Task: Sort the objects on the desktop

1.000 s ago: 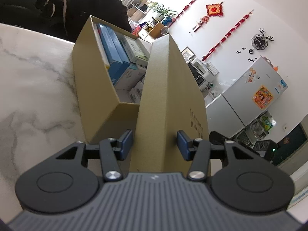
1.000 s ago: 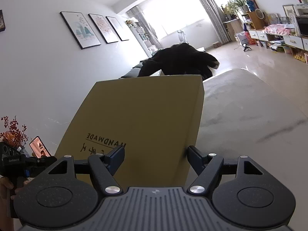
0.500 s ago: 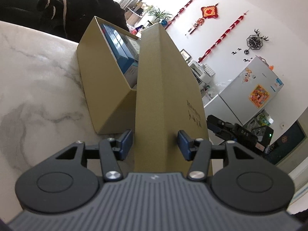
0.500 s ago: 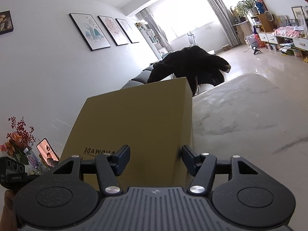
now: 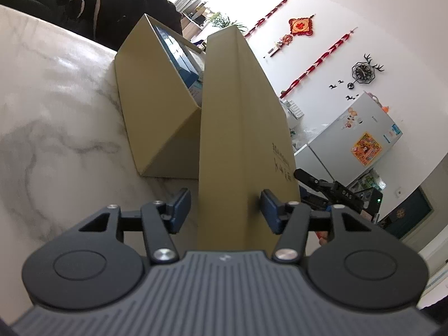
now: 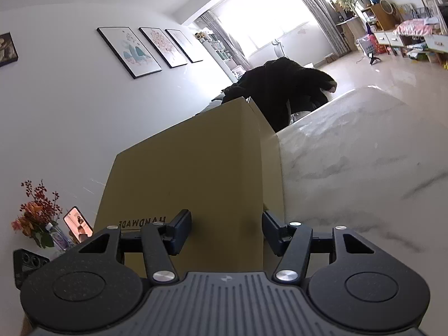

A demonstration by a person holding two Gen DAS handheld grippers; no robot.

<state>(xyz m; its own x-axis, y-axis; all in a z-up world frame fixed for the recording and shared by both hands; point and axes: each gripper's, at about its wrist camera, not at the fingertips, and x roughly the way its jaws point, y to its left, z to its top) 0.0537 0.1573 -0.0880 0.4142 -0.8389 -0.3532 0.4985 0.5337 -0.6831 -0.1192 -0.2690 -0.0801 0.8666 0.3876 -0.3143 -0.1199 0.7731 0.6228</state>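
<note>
Though set astride the near edge of the lid point(image 5: 240, 128), no squeeze from the left gripper point(image 5: 225, 207): fingers spread, just been opening, left pad clearly off the cardboard. Probably a release, leaving the tilted lid to the other side for lowering onto the open box point(image 5: 151, 106) just left of it on the marble table point(image 5: 56, 112). Right gripper point(image 6: 226, 229) astride the opposite edge, just been closing; cannot tell whether pinching. Box contents mostly hidden beyond some blue packs point(image 5: 173, 47); lid's foot cut off.
</note>
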